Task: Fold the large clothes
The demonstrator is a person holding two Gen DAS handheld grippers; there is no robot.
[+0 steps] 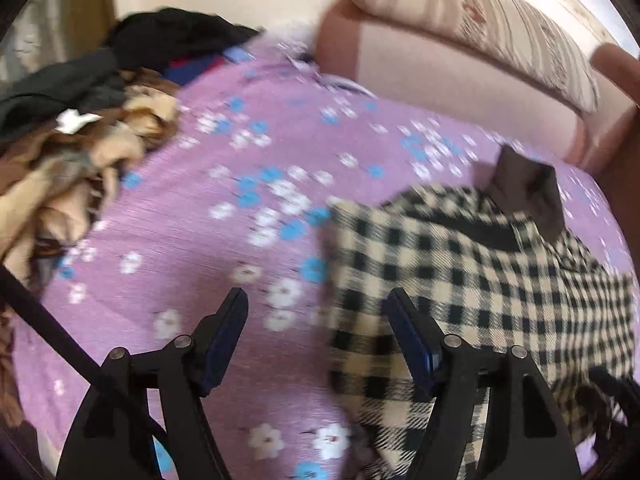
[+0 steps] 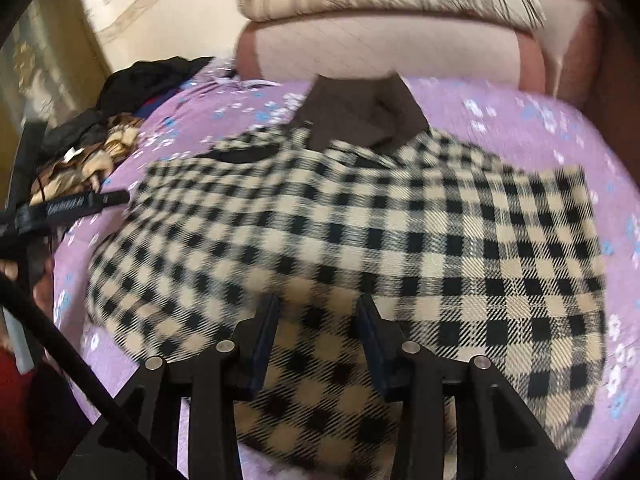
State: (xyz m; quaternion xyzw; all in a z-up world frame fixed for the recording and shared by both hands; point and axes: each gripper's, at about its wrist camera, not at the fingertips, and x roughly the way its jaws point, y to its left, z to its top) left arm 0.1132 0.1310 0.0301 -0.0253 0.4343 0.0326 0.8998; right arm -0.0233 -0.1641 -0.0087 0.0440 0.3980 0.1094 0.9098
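Note:
A black and cream checked jacket with a dark brown collar lies spread on the purple flowered bedspread. My right gripper is open just above its near hem, holding nothing. In the left wrist view the jacket lies to the right with its collar at the far end. My left gripper is open over the jacket's left edge, its right finger above the cloth and its left finger above the bedspread. The left gripper also shows at the left in the right wrist view.
A heap of brown, tan and black clothes lies at the bed's far left. A pink padded headboard with a striped pillow on top runs along the far side. Both views are blurred by motion.

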